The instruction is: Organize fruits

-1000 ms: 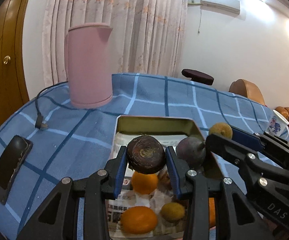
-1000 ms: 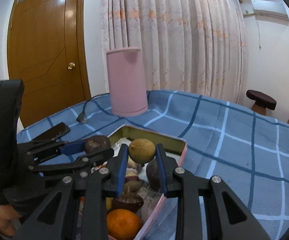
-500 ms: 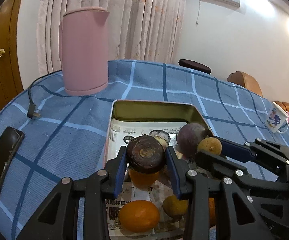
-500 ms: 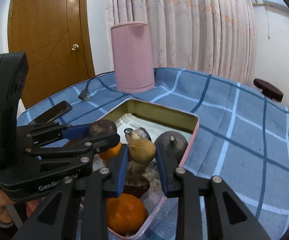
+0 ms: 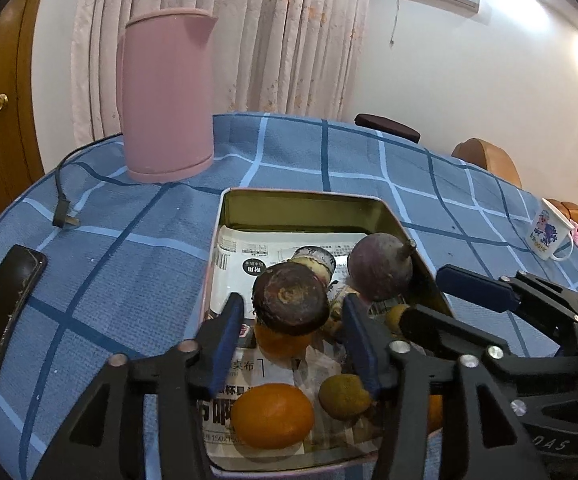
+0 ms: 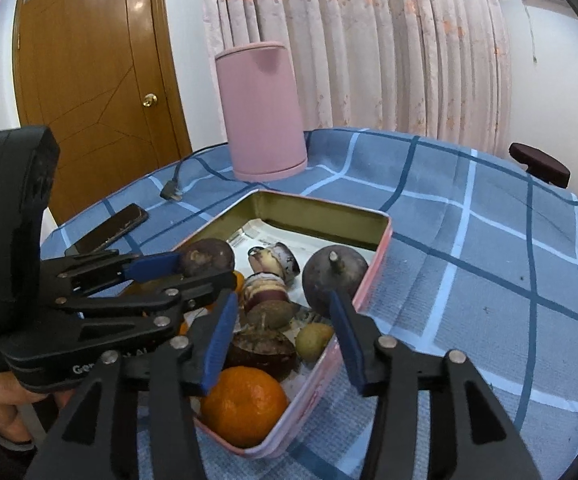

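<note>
Nearest the left wrist camera, the left tongs [image 5: 291, 338] are opening, their blue pads standing clear on either side of a dark brown round mangosteen [image 5: 290, 304] that sits on top of an orange [image 5: 279, 342] inside the shallow rectangular metal tin with a pink outer wall [image 5: 305, 208]. In the tin's near end lie a bright orange tangerine [image 5: 272, 416] and a small olive-green round fruit [image 5: 344, 396] on the newspaper lining [image 5: 233, 252]. The right tongs [image 6: 283, 338] are opening as well, with nothing pressed between their pads; below their gap a small yellowish-brown fruit [image 6: 313, 342] rests in the tin against its right wall, beside a halved dark mangosteen shell [image 6: 261, 350]. Further into the tin, a purple mangosteen with a stalk [image 6: 335, 282] leans near the right wall, and a broken-open mangosteen piece (white flesh showing) [image 6: 273, 262] lies at the middle. The tin's far end holds only the newspaper. The tin stands on the surface covered by a blue checked tablecloth [image 6: 469, 256]. Left of the tin lies a black smartphone [image 5: 3, 308], and past that a black power plug with its cord [image 5: 65, 216]. Beyond the tin's far wall stands a tall pink electric kettle [image 5: 167, 94], with pale flowered curtains [image 5: 273, 36] behind it. Far right of the tin, a white printed mug [image 5: 549, 234] sits near the cloth's edge.
</note>
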The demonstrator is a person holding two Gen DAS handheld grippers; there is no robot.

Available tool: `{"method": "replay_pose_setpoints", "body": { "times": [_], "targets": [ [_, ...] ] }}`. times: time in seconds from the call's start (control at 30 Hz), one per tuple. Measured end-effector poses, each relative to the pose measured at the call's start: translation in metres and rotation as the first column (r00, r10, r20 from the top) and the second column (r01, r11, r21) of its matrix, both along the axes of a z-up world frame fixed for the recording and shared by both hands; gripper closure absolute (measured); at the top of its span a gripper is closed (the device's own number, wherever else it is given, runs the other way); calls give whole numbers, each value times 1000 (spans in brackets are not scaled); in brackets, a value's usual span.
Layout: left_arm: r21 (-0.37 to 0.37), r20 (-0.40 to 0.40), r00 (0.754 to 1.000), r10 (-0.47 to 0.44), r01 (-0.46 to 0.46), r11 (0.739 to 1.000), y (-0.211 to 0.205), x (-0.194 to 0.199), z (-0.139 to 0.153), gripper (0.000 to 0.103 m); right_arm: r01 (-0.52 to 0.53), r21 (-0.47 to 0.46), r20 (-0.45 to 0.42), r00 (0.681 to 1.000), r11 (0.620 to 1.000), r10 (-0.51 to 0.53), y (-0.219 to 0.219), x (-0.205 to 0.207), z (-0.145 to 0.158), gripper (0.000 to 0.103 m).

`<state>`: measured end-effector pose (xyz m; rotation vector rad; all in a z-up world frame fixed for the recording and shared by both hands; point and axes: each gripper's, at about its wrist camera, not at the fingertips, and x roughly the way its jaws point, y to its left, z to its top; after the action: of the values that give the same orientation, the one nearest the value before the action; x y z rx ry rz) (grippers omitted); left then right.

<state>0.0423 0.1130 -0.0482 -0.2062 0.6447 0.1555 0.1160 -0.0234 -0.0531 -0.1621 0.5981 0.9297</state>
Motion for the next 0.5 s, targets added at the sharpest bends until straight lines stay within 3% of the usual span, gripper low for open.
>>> {"method": "replay_pose_setpoints", "body": {
  "times": [0.1,0.33,0.5],
  "targets": [
    [16,22,1000,-2,1,1000,-5,-6,7,32,27,31,22,999,999,-27,-14,-6,8,35],
    [35,67,997,-39,37,999,-22,-17,25,31,106,70,87,990,992,-111,-48,-22,32,20],
    [60,99,994,-51,45,997,-33,-25,37,30,178,93,119,975,980,-188,-65,-28,42,15]
  ]
}}
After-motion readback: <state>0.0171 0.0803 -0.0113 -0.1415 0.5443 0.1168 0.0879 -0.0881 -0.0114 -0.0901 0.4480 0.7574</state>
